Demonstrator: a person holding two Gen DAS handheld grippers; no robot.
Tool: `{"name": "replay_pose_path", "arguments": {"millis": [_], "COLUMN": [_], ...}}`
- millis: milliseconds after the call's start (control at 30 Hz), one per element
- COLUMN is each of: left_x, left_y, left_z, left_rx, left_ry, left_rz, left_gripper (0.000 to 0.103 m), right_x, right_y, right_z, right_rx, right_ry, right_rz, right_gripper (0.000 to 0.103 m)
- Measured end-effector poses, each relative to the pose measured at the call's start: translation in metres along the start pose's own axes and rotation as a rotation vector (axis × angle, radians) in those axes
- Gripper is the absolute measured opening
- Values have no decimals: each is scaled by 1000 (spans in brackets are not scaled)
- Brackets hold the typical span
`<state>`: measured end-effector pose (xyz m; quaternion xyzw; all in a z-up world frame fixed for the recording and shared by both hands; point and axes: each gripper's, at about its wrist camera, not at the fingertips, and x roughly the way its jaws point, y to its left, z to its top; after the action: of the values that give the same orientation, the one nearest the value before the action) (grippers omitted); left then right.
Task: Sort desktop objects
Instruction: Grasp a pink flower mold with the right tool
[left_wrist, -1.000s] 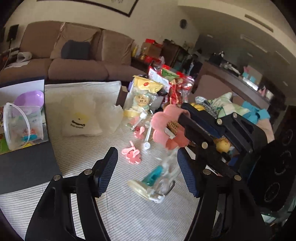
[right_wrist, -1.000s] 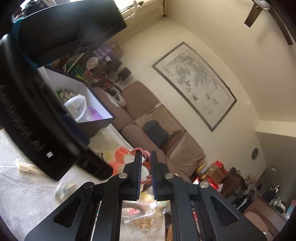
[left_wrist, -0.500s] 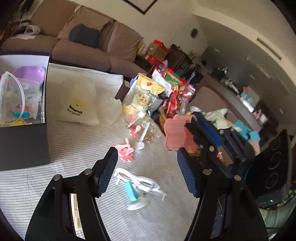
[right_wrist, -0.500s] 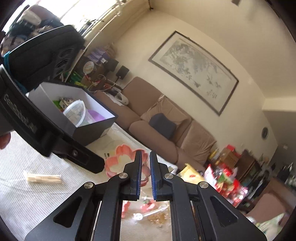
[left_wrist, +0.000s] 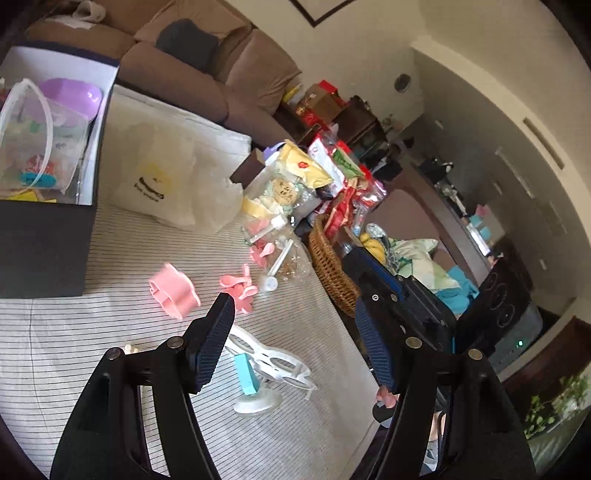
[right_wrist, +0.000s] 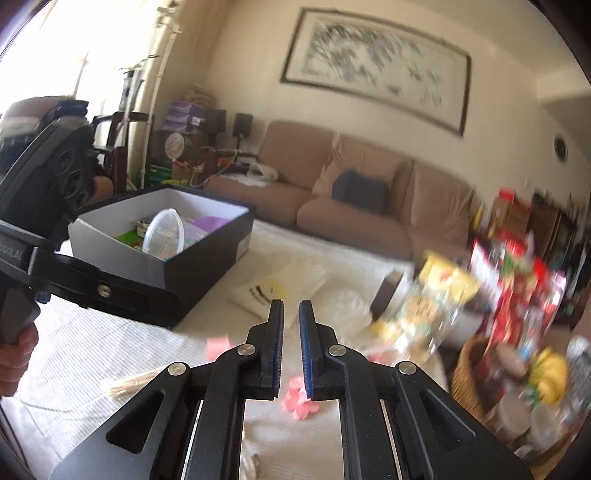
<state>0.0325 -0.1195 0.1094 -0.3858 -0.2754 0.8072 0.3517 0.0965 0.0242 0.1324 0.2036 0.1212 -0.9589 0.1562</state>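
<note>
A pink flower-shaped cup (left_wrist: 173, 291) lies on the striped cloth, apart from both grippers; it shows as a pink blur in the right wrist view (right_wrist: 217, 346). My left gripper (left_wrist: 295, 343) is open and empty above white toy glasses (left_wrist: 271, 358) and a teal stand (left_wrist: 245, 380). My right gripper (right_wrist: 291, 350) has its jaws nearly together with a narrow gap and nothing between them. Small pink flower clips (left_wrist: 240, 288) lie near the middle of the cloth and in the right wrist view (right_wrist: 297, 400). A black box (right_wrist: 166, 236) holds a clear plastic tub (left_wrist: 33, 144) and a purple bowl (left_wrist: 72, 94).
A white bag with a yellow logo (left_wrist: 166, 177) lies on the cloth. Snack packets (left_wrist: 295, 184) and a wicker basket (left_wrist: 330, 273) crowd the right edge. A bundle of wooden sticks (right_wrist: 129, 382) lies at the left. A brown sofa (right_wrist: 332, 192) stands behind.
The pink flower cup has left my right gripper and now lies on the cloth. My right gripper has drawn back and swung right. My left gripper has tilted and stays open.
</note>
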Motion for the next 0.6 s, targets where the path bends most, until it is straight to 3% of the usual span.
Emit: {"name": "replay_pose_path", "arguments": {"millis": [133,233,367,600], "left_x": [-2,-8,-16,-16], "left_y": [18,30,48,62], "left_z": [-1,0,3,2], "left_rx": [-76,-128,-194,-254], "left_ry": [-15,-51,-90,-110], "left_rz": [42,53,61,57], "left_gripper": [67,67,68,68], "right_x": [33,52,65,96], "right_y": [-53,-86,-102,-90], "right_z": [-18,-36,-45,-52], "right_rx": [317,509,556,477], "right_ry": [163,255,303,370], "right_rz": [135,186,194,233], "right_gripper": [39,41,47,56]}}
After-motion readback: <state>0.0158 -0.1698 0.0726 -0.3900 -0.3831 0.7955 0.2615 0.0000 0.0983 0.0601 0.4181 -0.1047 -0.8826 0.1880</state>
